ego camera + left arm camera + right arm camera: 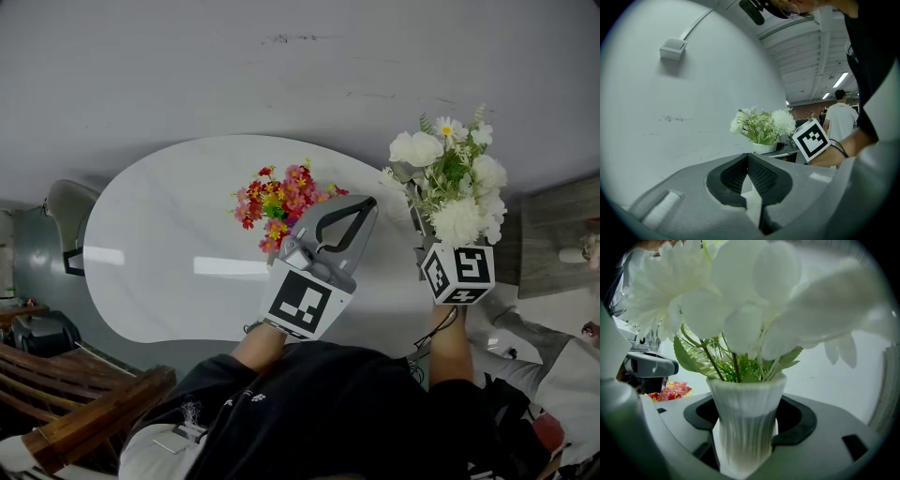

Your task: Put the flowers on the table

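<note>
A bunch of white flowers (450, 183) in a ribbed white vase (746, 404) hangs over the right end of the white oval table (169, 253). My right gripper (749, 420) is shut on the vase's narrow lower body; in the head view only its marker cube (459, 272) shows below the blooms. A small bunch of red and pink flowers (281, 202) stands on the table's middle. My left gripper (368, 201) is just right of it, jaws shut with nothing between them. The left gripper view shows its pads (759, 176) pressed together and the white flowers (761, 125) beyond.
A dark wooden chair (84, 412) stands at the lower left and a grey chair (61, 216) at the table's left end. A wooden surface (553, 244) lies to the right. A plain wall (281, 66) runs behind the table. A person in a white shirt (839, 117) stands far off.
</note>
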The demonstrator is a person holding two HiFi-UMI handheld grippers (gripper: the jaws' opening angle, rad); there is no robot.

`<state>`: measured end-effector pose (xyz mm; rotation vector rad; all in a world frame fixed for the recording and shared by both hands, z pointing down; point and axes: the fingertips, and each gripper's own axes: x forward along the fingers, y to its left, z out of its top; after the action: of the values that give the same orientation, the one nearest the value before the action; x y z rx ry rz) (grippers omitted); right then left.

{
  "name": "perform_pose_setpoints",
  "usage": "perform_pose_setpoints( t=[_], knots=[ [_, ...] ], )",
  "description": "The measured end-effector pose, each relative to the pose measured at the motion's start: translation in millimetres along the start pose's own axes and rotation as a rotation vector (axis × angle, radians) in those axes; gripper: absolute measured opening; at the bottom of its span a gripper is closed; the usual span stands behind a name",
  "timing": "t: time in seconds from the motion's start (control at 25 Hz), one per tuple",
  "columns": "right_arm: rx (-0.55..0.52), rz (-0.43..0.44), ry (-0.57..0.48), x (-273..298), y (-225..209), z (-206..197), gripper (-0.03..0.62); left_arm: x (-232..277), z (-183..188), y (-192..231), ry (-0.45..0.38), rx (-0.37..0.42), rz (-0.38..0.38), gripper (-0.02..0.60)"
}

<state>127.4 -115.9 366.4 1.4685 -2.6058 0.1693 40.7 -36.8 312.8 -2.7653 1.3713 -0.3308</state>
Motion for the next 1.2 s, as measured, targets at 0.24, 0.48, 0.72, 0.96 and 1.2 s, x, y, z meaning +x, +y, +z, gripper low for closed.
perform_pose_setpoints(
  t=[0.24, 0.48, 0.72, 0.96, 1.2],
  knots=[
    [0.003, -0.007, 0.005, 0.1, -0.2, -0.6, 0.342, -2.8, 1.3, -0.2, 0.001, 0.003, -0.004, -0.002],
    [0.005, -0.005, 0.007, 0.5, 0.2, -1.1, 0.342, -4.1, 2.8, 0.0, -0.005, 0.001, -0.002, -0.002],
    [0.011, -0.009, -0.002, -1.9, 1.9, 1.6, 0.344, -7.9, 3.6, -2.2, -0.009, 0.0, -0.005, -0.002],
    [0.023, -0.015, -0.021, -7.3, 3.0, 5.7, 0.356, -12.6, 4.8, -2.4, -0.014, 0.004, -0.003, -0.002],
    [0.026, -0.023, -0.026, -12.1, 3.5, 6.4, 0.365, -13.6, 5.9, -4.1, -0.022, 0.006, -0.01, -0.002]
  ],
)
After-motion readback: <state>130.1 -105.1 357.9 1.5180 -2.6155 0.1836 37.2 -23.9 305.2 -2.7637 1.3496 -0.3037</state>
